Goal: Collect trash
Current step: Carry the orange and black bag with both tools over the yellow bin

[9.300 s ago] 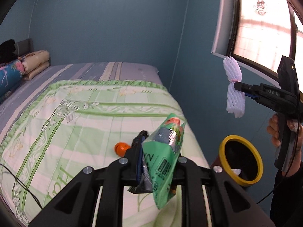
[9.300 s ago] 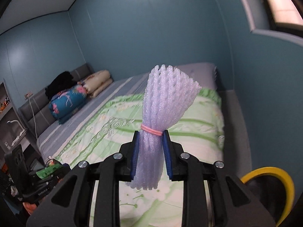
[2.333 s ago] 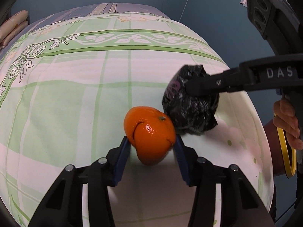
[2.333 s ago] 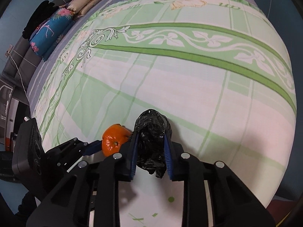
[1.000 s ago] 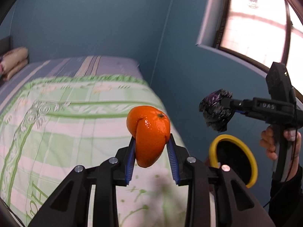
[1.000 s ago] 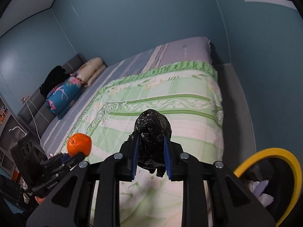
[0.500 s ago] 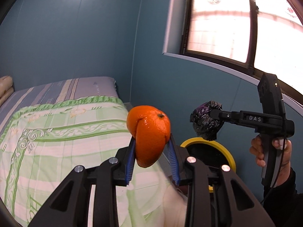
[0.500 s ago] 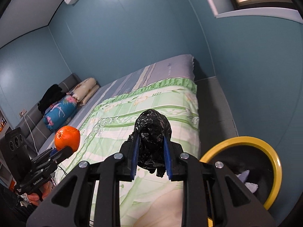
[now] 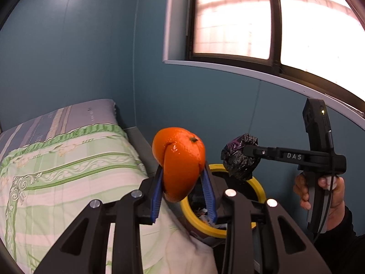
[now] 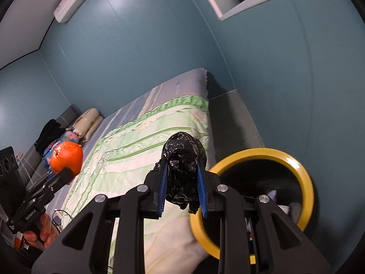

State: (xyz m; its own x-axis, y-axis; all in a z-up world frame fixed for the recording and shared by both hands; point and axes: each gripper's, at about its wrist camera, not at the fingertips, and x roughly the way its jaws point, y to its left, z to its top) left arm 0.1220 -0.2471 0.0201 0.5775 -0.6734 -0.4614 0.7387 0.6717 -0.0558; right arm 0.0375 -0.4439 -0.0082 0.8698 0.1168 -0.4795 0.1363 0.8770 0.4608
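Orange peel (image 9: pixel 179 163): I am clamping it between the blue pads of my left gripper (image 9: pixel 183 196), its long axis running upright, the rounded stem end pointing up and the narrower end hanging down between my fingers. A split edge is running down its near face. It is hanging above and in front of the yellow-rimmed bin (image 9: pixel 259 188), near the bed's corner.

Black crumpled bag (image 10: pixel 183 170): my right gripper (image 10: pixel 182 196) is pinching it narrowly at its sides; the wad is standing taller than wide, domed top pointing up, a ragged tail drooping below the pads. In the left wrist view the same bag (image 9: pixel 239 159) is hanging over the bin's far rim.

Bin (image 10: pixel 303 189): it is standing on the floor just beside the bed (image 10: pixel 146 141); pale scraps are lying inside.

Surroundings: green patterned quilt (image 9: pixel 59 164), teal wall (image 9: pixel 68 52), bright window (image 9: pixel 246 20), pillows (image 10: pixel 87 123) at the bed's far end.
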